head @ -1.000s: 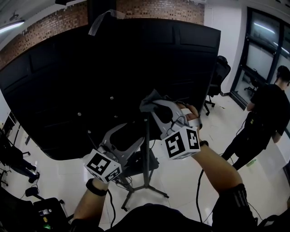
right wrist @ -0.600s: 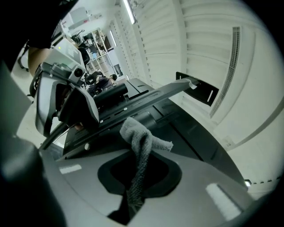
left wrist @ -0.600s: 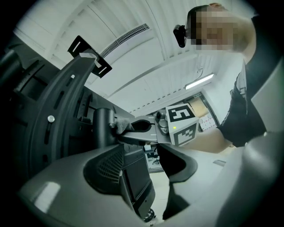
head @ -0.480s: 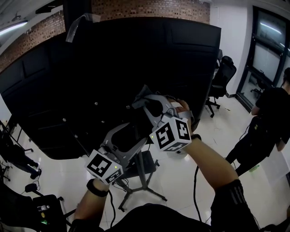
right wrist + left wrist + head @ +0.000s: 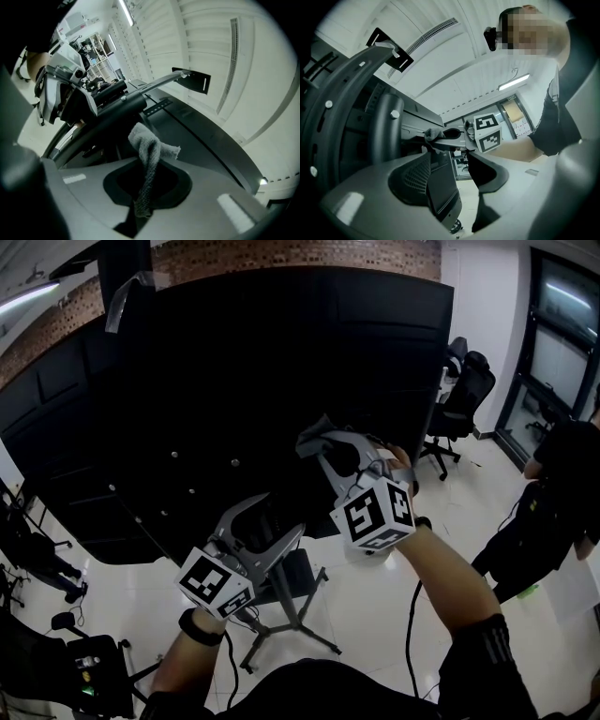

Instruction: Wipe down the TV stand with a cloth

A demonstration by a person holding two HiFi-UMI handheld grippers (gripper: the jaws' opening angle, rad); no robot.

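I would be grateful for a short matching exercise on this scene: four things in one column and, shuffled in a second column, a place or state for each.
Things:
1. cloth
2. left gripper
3. office chair
4. TV stand

Places or states:
A. jaws apart
B. legs spread on the glossy white floor
C. pinched in the jaws of the right gripper
D. beyond the right edge of the TV

Pairs: 1-C, 2-A, 3-D, 4-B.
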